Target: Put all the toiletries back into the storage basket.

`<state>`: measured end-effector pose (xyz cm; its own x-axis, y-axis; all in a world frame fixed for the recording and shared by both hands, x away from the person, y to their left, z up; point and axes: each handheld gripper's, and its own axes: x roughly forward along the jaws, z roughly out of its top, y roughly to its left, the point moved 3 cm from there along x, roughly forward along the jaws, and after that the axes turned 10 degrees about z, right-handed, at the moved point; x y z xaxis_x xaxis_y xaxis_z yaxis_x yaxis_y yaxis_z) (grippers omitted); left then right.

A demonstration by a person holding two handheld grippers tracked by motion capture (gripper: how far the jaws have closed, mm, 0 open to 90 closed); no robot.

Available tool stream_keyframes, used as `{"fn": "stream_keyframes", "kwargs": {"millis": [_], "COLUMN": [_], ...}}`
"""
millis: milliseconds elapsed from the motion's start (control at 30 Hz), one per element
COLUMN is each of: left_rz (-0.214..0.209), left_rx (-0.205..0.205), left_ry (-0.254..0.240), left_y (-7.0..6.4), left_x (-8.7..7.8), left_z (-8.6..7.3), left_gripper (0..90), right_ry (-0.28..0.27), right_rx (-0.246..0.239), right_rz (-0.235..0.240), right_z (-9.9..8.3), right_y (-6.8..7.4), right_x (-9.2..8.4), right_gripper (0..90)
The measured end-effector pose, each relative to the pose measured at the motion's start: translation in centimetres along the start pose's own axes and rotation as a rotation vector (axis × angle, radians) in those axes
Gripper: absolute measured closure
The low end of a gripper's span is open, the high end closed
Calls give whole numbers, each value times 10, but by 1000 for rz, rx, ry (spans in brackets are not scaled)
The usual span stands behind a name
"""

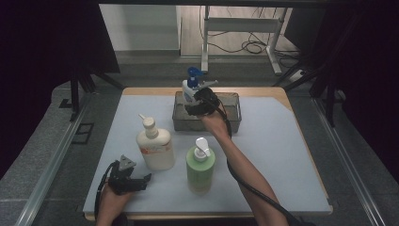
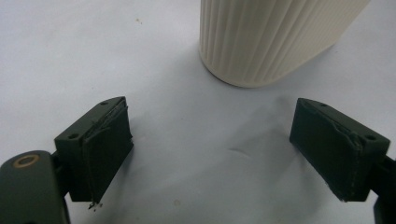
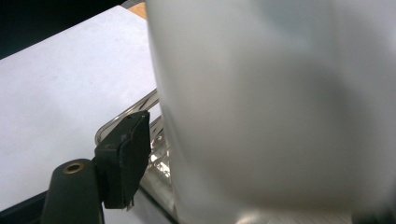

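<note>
While your right gripper (image 1: 200, 101) sits at the far middle of the table, it stands around a white bottle with a blue pump top (image 1: 190, 84), which rests upright in the left end of a shallow metal tray (image 1: 233, 115). In the right gripper view the bottle (image 3: 280, 107) looms as a pale blur right against the camera. One black pad (image 3: 123, 156) stands just off its left side with a thin gap showing; the other pad is hidden behind the bottle, so the jaws look loosened rather than pressed on.

There are three pump bottles in all. Besides the one in the tray, a cream bottle (image 1: 155, 146) stands left of centre, and a green bottle with a white pump (image 1: 201, 167) stands just to its right, nearer you. There is one tray.

Your left gripper (image 1: 134, 182) rests low at the near left corner, its jaws spread wide with nothing between them. The left gripper view shows what the high view cannot: the cream bottle's (image 2: 271, 37) ribbed base, standing a little beyond the open pads.

The table (image 1: 282, 155) is covered by a pale grey-white sheet, with a wooden edge showing at the far side. Beyond it lie a light floor, a desk frame (image 1: 240, 28) and loose cables (image 1: 254, 47); dark curtains hang at both sides.
</note>
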<state>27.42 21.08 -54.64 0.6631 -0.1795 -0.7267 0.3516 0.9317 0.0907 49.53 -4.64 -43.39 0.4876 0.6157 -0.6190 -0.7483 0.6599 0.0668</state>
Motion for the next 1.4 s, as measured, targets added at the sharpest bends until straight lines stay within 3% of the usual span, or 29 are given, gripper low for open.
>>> {"fn": "stream_keyframes", "kwargs": {"millis": [600,833,1000,1167,1400], "left_rz": [-1,-1,0,-1,-1], "left_rx": [-1,-1,-1,-1,0], "left_ry": [0,-1,1,1,1], "left_y": [0,0,0,0,0], "left_x": [0,0,0,0,0], "left_z": [0,0,0,0,0], "left_gripper": [123,123,123,123,123], "right_ry": [47,71,53,58,75], "right_rx": [50,91,122,118,163], "right_rz": [78,86,93,77,64], "right_z": [-31,-46,-50,-50,-48], "right_y": [-10,-22,-29,-31,-38], "right_x": [-27,-35,-35,-29,-17], "right_gripper": [387,543,706,837,897]}}
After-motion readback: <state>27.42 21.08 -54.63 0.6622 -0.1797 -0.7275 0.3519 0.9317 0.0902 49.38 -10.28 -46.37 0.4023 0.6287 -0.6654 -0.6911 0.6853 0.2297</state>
